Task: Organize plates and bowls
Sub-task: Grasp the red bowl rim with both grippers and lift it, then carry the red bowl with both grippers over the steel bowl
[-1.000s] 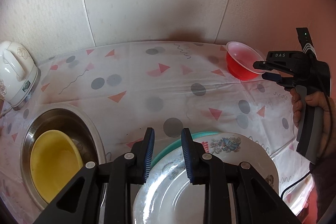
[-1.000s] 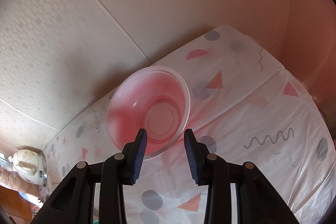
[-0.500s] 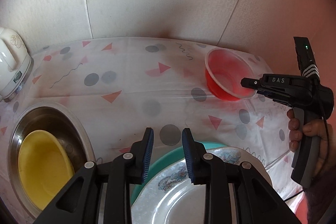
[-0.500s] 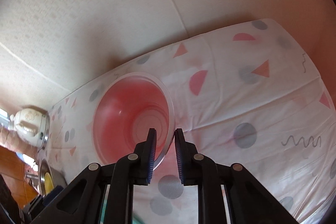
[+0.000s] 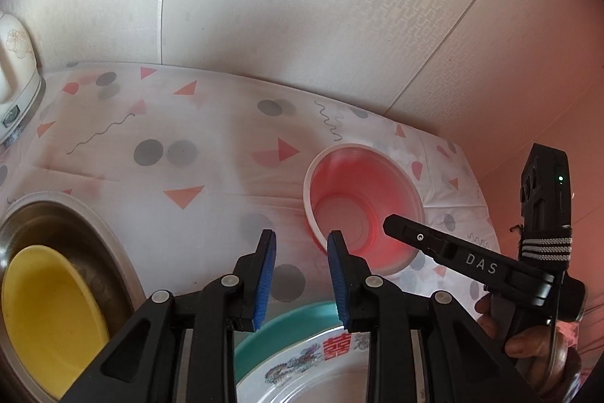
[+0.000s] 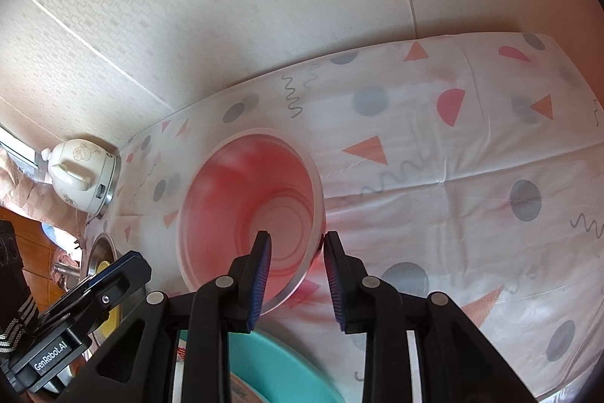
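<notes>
Since a second ago, the red bowl [image 6: 251, 210] has come from the far right corner of the table toward the middle, and the right gripper [image 6: 295, 250], then spread in front of it, now has its jaws on either side of the near rim. In the right wrist view the wall sits between the two blue pads, which look wider apart than half a second ago, so whether they are pinching or letting go cannot be told. In the left wrist view the bowl [image 5: 362, 206] sits right of centre on the patterned table [image 5: 211, 172], tipped toward that camera. The rim hold probably suits dragging a light plastic bowl.

Left gripper [image 5: 301, 253] hangs with jaws apart and empty above the decorated plate [image 5: 313, 365], which lies on a teal plate [image 5: 287, 323] at the bottom. At lower left a yellow bowl [image 5: 45, 308] nests inside a steel basin [image 5: 71, 225], a likely home for the red one. A white kettle [image 6: 81, 172] stands at the left edge.
</notes>
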The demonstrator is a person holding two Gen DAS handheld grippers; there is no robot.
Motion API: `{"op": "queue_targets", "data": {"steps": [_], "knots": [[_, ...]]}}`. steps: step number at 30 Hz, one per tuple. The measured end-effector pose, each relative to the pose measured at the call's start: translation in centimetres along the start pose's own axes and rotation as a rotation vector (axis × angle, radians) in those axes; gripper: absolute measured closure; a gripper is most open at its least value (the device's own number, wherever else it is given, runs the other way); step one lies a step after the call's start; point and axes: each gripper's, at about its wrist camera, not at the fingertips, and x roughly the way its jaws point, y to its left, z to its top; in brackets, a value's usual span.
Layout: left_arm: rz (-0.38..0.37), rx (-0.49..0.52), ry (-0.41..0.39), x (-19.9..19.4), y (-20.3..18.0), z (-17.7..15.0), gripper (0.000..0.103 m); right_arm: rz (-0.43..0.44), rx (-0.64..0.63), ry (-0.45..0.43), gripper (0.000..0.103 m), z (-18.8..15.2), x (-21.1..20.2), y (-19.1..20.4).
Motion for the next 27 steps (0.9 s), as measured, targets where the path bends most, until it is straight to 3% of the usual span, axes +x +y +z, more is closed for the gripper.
{"op": "queue_targets", "data": {"steps": [5,12,18,22,27], "knots": [[-0.001,-0.009,0.01,1.0,0.1,0.7,0.071,0.007,0.033,-0.046,0.071,-0.2,-1.7,-0.6],[-0.064,-0.035,0.046,2.1,0.0,0.9,0.072,0.007,0.093,-0.108,0.072,-0.4,-2.9,-1.2],[-0.076,-0.041,0.082,3.2,-0.3,1.0,0.073,0.007,0.122,-0.101,0.087,-1.1,-2.6,-1.5],[-0.071,-0.027,0.105,4.1,-0.8,0.9,0.088,-0.002,0.111,-0.082,0.092,-1.5,-1.6,-1.1],[-0.067,-0.03,0.089,3.6,-0.4,0.4,0.089,-0.001,0.097,-0.085,0.092,-1.8,-1.7,-0.7]]}}
